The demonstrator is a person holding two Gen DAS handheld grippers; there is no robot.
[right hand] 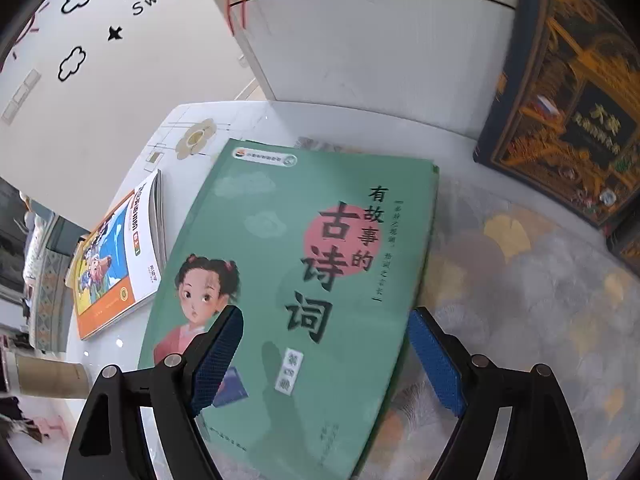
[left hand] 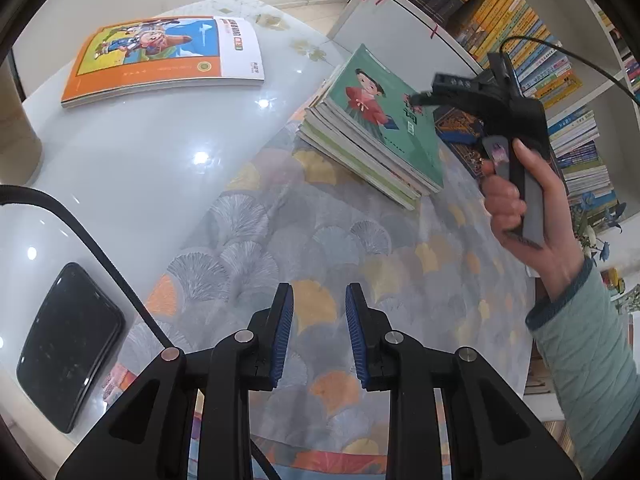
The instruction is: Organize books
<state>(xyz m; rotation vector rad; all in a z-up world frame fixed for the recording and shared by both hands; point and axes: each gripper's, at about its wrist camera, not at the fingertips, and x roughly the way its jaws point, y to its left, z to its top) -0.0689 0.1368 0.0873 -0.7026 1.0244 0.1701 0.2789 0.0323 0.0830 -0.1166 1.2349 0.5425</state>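
One desk (left hand: 132, 168), partly under a leaf-patterned cloth (left hand: 360, 264). One stack of green books (left hand: 372, 136) on that cloth; one orange book (left hand: 160, 60) lying apart on bare glass; one dark book (right hand: 568, 120) propped beside a bookshelf (left hand: 520, 16). One phone (left hand: 68, 344). Two grippers: right gripper (right hand: 328, 364) released wide above the stack, left gripper (left hand: 319, 332) narrowly parted, grasping nothing.

My left wrist camera looks steeply down from well above the table (left hand: 120, 168), my right hand (left hand: 520, 208) at its right edge. My right wrist camera hangs close over the green book (right hand: 288, 280) — both views share it and the orange book (left hand: 160, 60).
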